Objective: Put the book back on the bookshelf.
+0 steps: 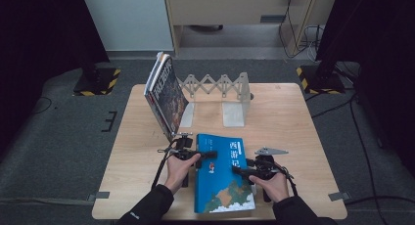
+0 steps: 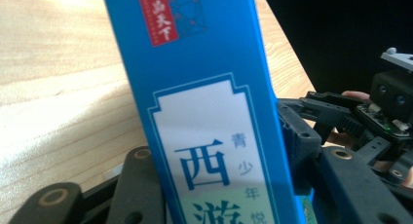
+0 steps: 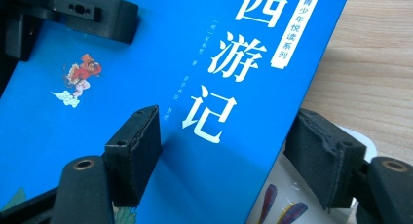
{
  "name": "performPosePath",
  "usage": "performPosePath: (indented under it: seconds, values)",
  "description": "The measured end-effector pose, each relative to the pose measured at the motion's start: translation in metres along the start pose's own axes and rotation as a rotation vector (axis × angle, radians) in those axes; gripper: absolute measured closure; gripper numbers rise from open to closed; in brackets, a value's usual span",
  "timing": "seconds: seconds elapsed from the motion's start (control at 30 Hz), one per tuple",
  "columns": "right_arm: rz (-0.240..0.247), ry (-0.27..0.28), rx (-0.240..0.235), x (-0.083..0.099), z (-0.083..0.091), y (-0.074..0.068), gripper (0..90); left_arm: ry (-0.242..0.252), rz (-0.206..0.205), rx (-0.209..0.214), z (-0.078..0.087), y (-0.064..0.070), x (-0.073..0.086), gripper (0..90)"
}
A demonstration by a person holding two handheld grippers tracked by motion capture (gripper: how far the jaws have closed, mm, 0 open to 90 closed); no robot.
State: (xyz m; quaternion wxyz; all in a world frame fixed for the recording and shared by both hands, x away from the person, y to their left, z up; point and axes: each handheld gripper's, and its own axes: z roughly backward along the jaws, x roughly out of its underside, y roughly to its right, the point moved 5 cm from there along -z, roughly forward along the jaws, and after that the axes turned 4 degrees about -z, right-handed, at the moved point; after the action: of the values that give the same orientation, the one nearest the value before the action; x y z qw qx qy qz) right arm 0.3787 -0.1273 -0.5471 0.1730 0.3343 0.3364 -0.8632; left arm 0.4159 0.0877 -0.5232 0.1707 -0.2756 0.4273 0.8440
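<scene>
High view shows our left gripper [image 1: 208,154] and right gripper [image 1: 238,170] each clamping an edge of the glossy blue paperback book [image 1: 221,178] lying before the white metal bookend rack [image 1: 221,90]; uneven lifting could slip it free.

Glossy paper book [image 1: 222,178]; matt wood table [image 1: 293,117].

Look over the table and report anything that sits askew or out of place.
The dark books in the accordion bookend rack lean hard to one side instead of standing upright. The blue book lies flat outside the rack, with the left gripper and right gripper at its edges.
</scene>
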Motion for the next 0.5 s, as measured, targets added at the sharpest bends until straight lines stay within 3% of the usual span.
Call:
performPosePath:
  seconds: [0.13, 0.27, 0.5]
  values:
    - [0.014, 0.028, -0.019, -0.003, 0.000, 0.000, 29.5, 0.021, -0.040, 0.000, 0.006, 0.006, -0.005, 56.4]
    - [-0.004, 0.054, -0.048, -0.005, -0.002, -0.001, 26.1, 0.031, -0.074, 0.005, 0.009, 0.012, -0.007, 57.3]
    - [-0.055, 0.068, -0.088, -0.006, -0.003, -0.001, 21.6, 0.047, -0.096, 0.031, 0.012, 0.021, -0.010, 58.8]
